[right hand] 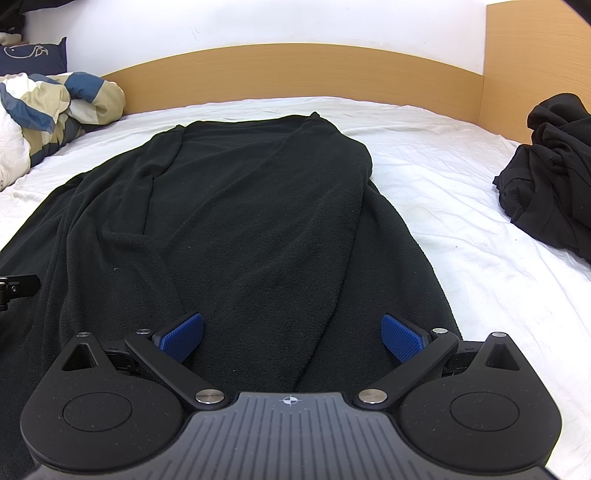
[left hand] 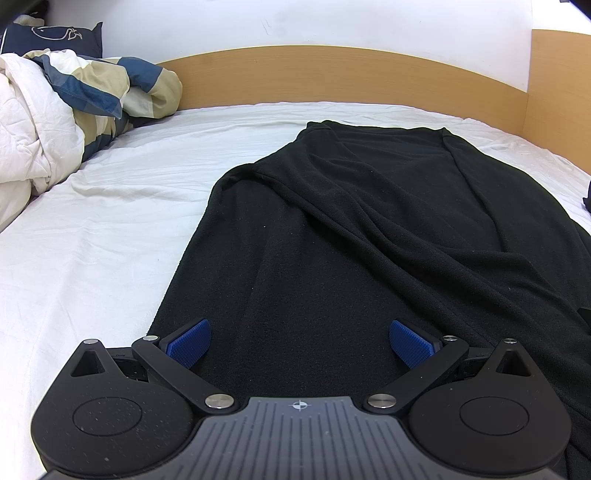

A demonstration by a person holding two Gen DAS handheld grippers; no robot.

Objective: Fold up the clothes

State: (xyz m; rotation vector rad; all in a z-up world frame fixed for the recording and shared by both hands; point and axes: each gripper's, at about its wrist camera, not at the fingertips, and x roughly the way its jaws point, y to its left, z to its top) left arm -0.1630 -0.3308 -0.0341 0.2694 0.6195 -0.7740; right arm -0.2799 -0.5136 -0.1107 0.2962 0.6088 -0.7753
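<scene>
A black fleece garment (left hand: 369, 229) (right hand: 236, 221) lies spread lengthwise on the white bed sheet (left hand: 96, 236) (right hand: 480, 236), with long folds running toward the headboard. My left gripper (left hand: 300, 341) hovers open over the garment's near left part, blue pads wide apart, nothing between them. My right gripper (right hand: 291, 336) is open too, over the near right part close to the garment's right edge. Part of the left gripper's body (right hand: 18, 286) shows at the left border of the right wrist view.
A crumpled white duvet with blue and beige patches (left hand: 55, 110) (right hand: 44, 107) and a navy pillow (left hand: 51, 35) lie at the far left. A heap of black clothes (right hand: 550, 170) sits at the right. A wooden headboard (left hand: 332, 77) (right hand: 295, 70) bounds the far side.
</scene>
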